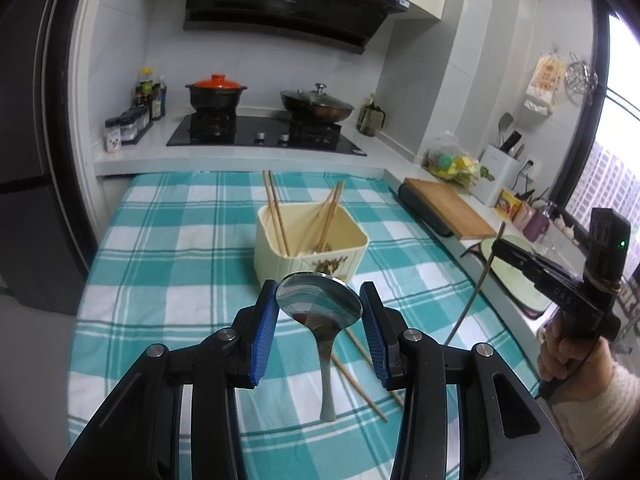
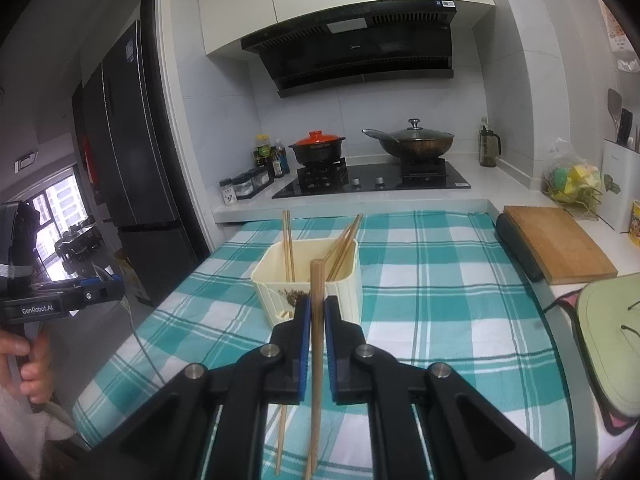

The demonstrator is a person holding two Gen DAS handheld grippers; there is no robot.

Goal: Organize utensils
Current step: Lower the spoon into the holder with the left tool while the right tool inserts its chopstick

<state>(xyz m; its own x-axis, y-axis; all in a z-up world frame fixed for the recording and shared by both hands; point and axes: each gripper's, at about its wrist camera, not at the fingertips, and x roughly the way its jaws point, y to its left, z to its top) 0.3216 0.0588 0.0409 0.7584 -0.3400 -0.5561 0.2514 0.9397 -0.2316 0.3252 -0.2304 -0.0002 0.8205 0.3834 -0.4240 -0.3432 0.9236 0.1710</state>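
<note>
My left gripper [image 1: 319, 294] is shut on a metal spoon [image 1: 326, 364], its blue pads pressing the edges of the bowl while the handle hangs down above the checked cloth [image 1: 168, 280]. My right gripper [image 2: 317, 308] is shut on a wooden chopstick [image 2: 316, 360] that stands nearly upright between the pads. Ahead of both sits a cream container [image 2: 320, 304] holding several chopsticks [image 2: 289, 248]. Two chopsticks [image 1: 362, 366] lie on the cloth under the spoon. In the left wrist view the right gripper [image 1: 498, 245] shows at the right edge with its chopstick [image 1: 478, 288].
Behind the cloth is a black hob [image 1: 264, 136] with a red-lidded pot [image 1: 216, 92] and a lidded wok [image 1: 316, 106]. A wooden cutting board [image 2: 558, 246] and a green mat [image 2: 612, 344] lie to the right. A dark fridge [image 2: 132, 168] stands at the left.
</note>
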